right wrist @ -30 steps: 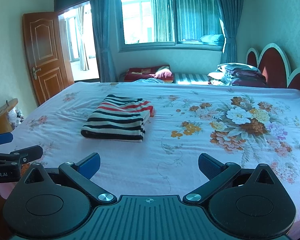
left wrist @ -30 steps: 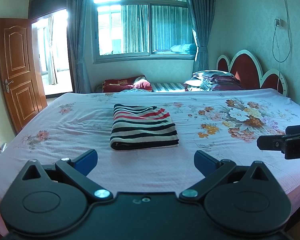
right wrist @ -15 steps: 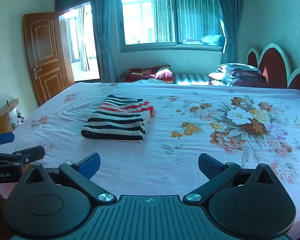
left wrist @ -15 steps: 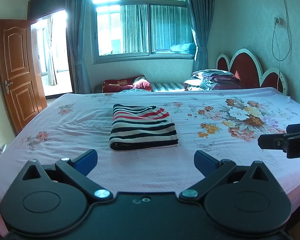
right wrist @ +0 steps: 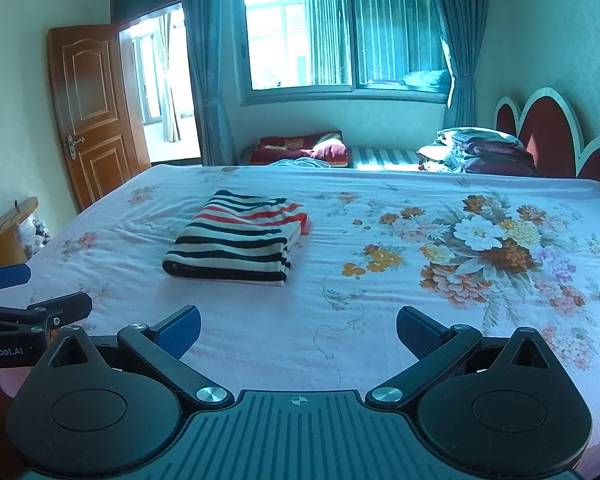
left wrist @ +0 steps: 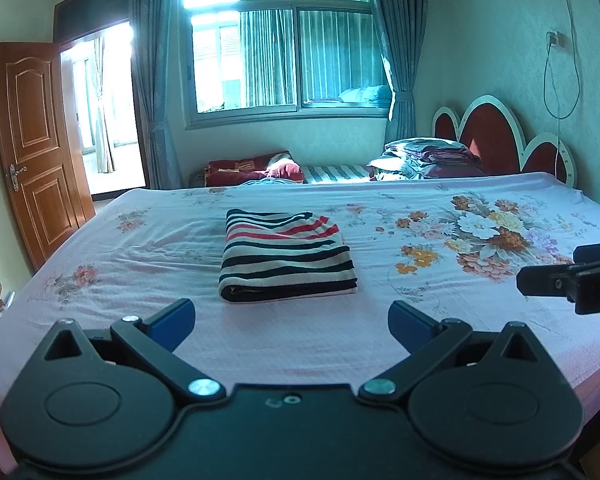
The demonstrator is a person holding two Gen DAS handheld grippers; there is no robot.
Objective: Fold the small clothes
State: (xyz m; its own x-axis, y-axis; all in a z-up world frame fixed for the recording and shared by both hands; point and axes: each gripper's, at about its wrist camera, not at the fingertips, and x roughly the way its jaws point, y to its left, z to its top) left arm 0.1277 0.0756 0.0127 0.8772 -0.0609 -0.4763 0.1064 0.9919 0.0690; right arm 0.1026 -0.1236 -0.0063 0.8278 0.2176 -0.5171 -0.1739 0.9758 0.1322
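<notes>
While both tools hung over the near edge of the bed, the folded garment of black, white and red striped knit cloth (left wrist: 286, 256) lay on the pink floral bedsheet (left wrist: 380, 332), ahead of them and well apart from both. It sat as a neat rectangular bundle, thick fold edge facing the person, its long axis running away from the tongs toward the window.

From the black left gripper with blue pads (left wrist: 291, 318) the bundle stood almost dead ahead, slightly left of centre between the fingers. From the black right gripper with blue pads (right wrist: 298, 330) it lay ahead and clearly to the left, its near corner angled toward that tool. On that evidence the left gripper was judged the nearer and better aligned; the right would have to cross leftward to reach it.

Jaws on both tools stood wide apart with nothing between them. Neither touched cloth or sheet.

The garment appeared already folded, and no other loose small garment was seen on the sheet. Stacked bedding (right wrist: 484, 152) by the red scalloped headboard (right wrist: 540, 136) lay far off, and its contents could not be determined.
</notes>
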